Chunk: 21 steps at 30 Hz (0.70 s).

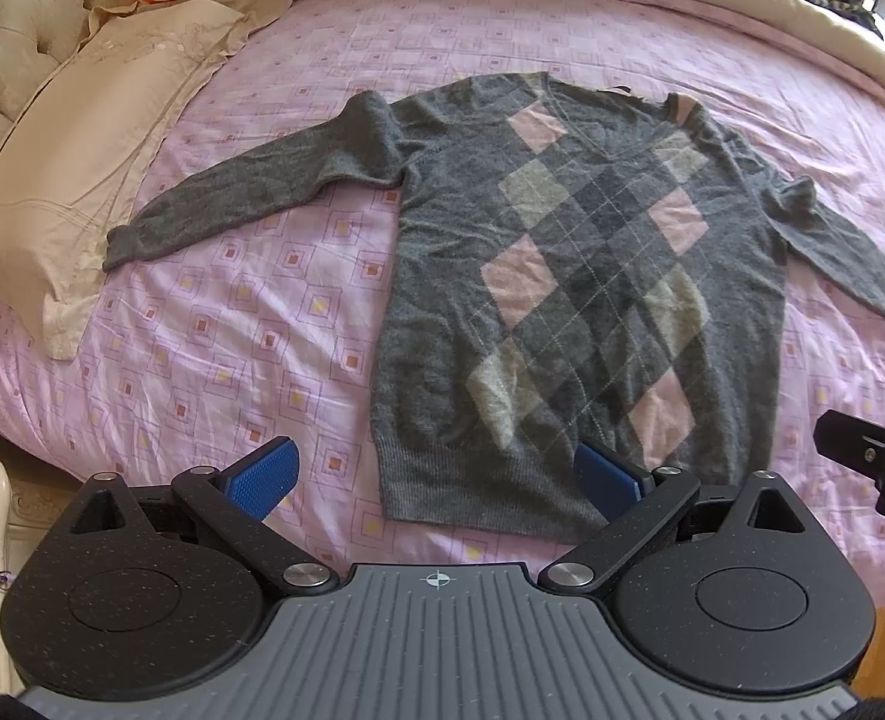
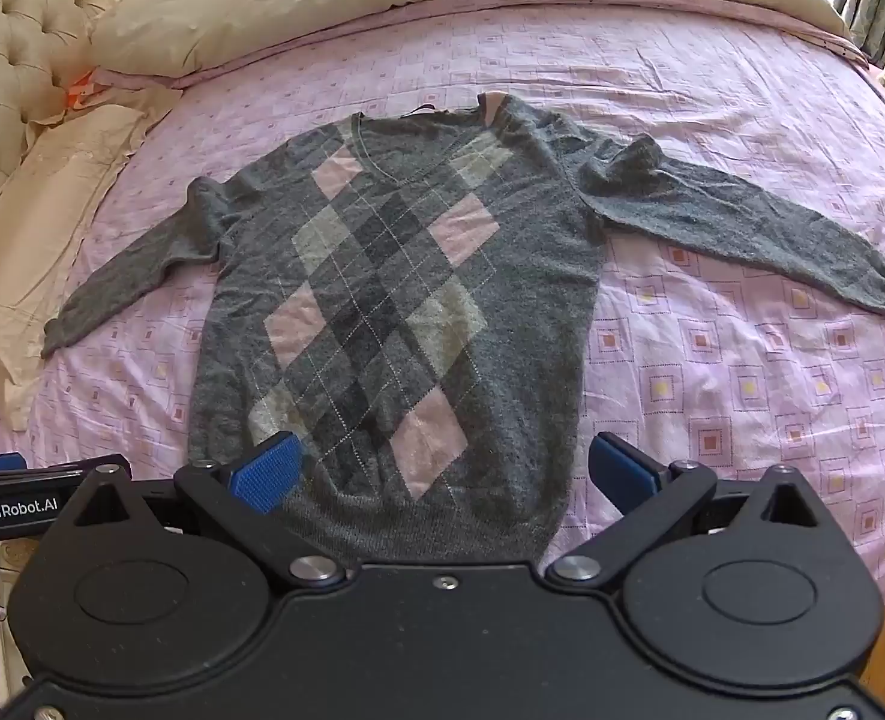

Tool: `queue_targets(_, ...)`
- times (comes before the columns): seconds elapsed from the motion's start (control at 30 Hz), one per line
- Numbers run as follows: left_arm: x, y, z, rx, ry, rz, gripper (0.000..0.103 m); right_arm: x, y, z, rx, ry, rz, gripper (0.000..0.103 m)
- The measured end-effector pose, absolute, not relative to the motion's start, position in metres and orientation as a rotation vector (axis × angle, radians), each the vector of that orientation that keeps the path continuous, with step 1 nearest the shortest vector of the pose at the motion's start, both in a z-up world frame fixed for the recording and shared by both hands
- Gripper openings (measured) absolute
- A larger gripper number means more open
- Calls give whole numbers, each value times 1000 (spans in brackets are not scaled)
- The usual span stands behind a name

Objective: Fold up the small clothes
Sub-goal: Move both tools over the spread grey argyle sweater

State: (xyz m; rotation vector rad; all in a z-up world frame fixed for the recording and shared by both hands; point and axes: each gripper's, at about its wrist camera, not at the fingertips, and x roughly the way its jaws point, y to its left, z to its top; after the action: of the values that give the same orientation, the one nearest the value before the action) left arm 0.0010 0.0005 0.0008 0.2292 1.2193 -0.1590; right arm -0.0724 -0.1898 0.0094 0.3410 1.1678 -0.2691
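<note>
Pink patterned bedsheet [image 1: 250, 324] lay beneath my wide-spread left gripper [image 1: 436, 474] and right gripper [image 2: 442, 468], beige pillow [image 1: 82, 150] alongside, while the grey argyle sweater [image 2: 394, 300] rested flat mid-bed, sleeves outstretched.

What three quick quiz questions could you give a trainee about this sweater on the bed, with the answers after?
1. True or false: the grey argyle sweater lies spread flat with both sleeves out to the sides.
2. Multiple choice: the left gripper and right gripper are A) both open, B) both shut, C) one of each.
3. Fill in: the sweater rests on a ____ patterned bedsheet.

Key: 1 true; 2 A; 3 pink.
</note>
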Motion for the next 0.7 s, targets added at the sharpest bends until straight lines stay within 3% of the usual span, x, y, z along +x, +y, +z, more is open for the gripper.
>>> queue_targets(0.57,7,6,5,202,1248,-136,99,-66,-196,6,403,1157,-189,102)
queue_targets(0.7,14,10,4,142,1293,-154,84,-60,-195,4,397,1156,-171,102)
